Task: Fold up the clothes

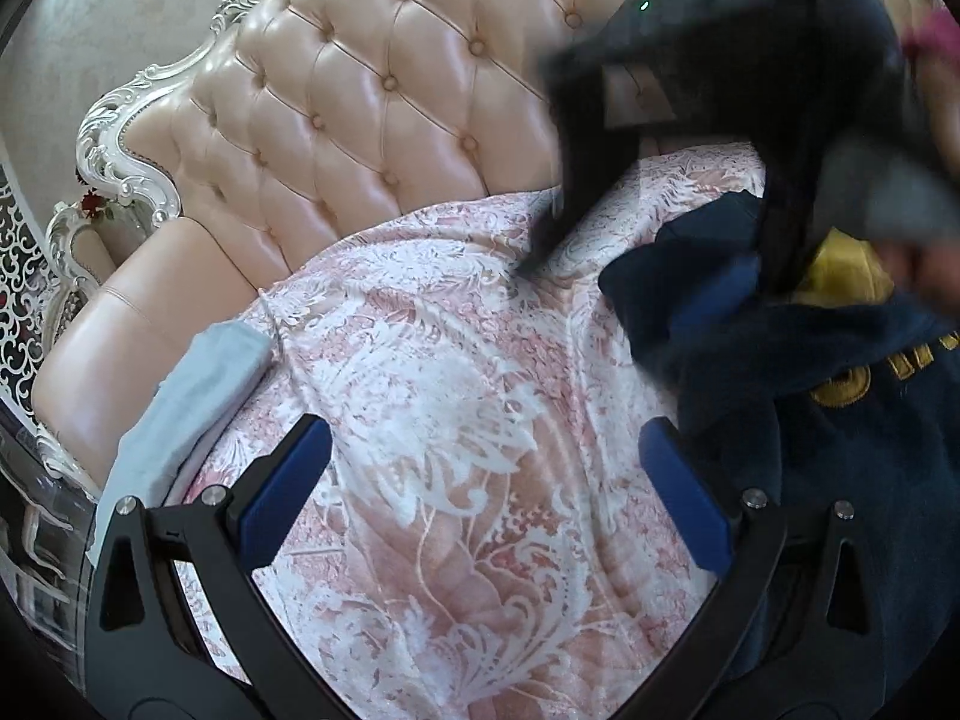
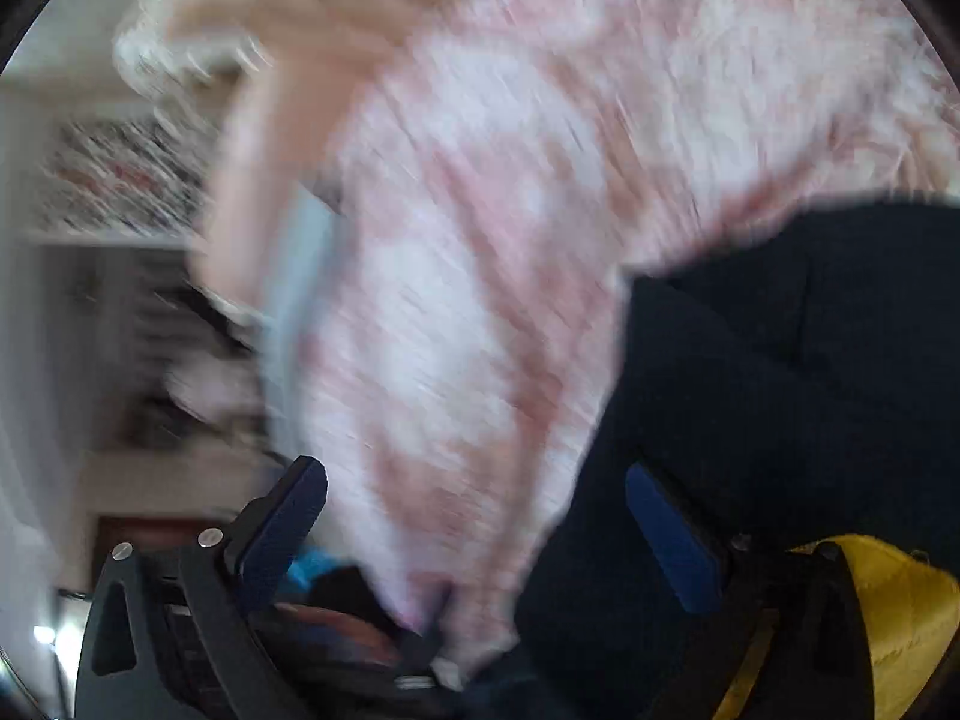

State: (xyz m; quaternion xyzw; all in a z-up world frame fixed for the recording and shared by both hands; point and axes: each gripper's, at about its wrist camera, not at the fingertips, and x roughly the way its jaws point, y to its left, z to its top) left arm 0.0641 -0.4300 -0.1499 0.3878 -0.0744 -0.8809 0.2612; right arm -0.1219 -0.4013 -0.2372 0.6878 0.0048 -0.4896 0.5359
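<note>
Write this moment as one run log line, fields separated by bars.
left gripper: open, empty | right gripper: open, empty | navy garment: unfolded on bedspread

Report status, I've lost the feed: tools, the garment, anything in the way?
Left tool open, empty, over pink bedspread. Right tool open, nothing between pads. Navy garment crumpled, unfolded. Pale blue cloth lies clear at bed edge.

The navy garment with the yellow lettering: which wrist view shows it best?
The left wrist view: the navy garment is sharp there, lying on the pink patterned cover, yellow lettering readable as lettering. The right wrist view shows only a motion-blurred dark mass with a yellow patch, no lettering.
</note>
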